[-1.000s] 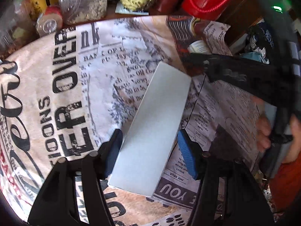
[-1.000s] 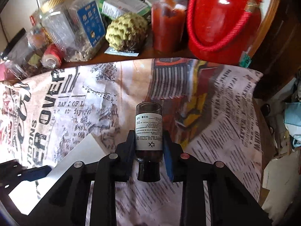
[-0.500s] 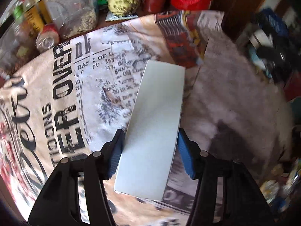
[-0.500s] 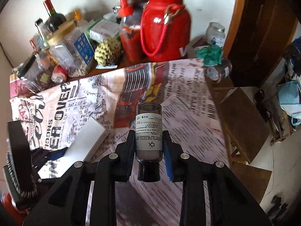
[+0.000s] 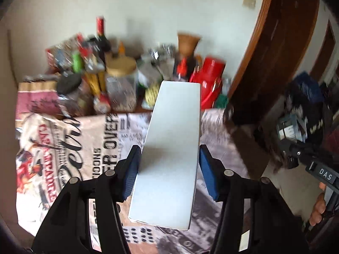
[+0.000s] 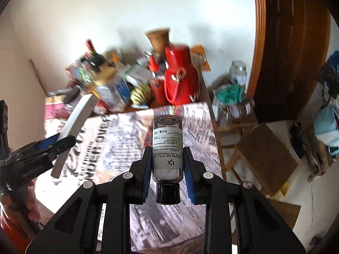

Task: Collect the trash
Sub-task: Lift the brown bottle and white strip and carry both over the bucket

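Note:
My left gripper [image 5: 169, 169] is shut on a long flat white box [image 5: 169, 148] and holds it lifted above the table. The box also shows in the right wrist view [image 6: 74, 127], tilted, with the left gripper [image 6: 53, 146] at the left. My right gripper [image 6: 168, 169] is shut on a small dark glass bottle [image 6: 168, 146] with a white label and a black cap, held above the table with its cap toward the camera.
A newspaper-print cloth [image 6: 118, 139] covers the table. Jars, bottles, a red thermos [image 6: 180, 78] and a custard apple [image 6: 141, 92] crowd its far edge by the wall. A wooden stool [image 6: 264, 154] and a dark wooden door frame [image 6: 286, 42] stand to the right.
Both grippers have risen and pulled back from the table with their loads. The white box has come off the cloth. The wall and the room at the right now show.

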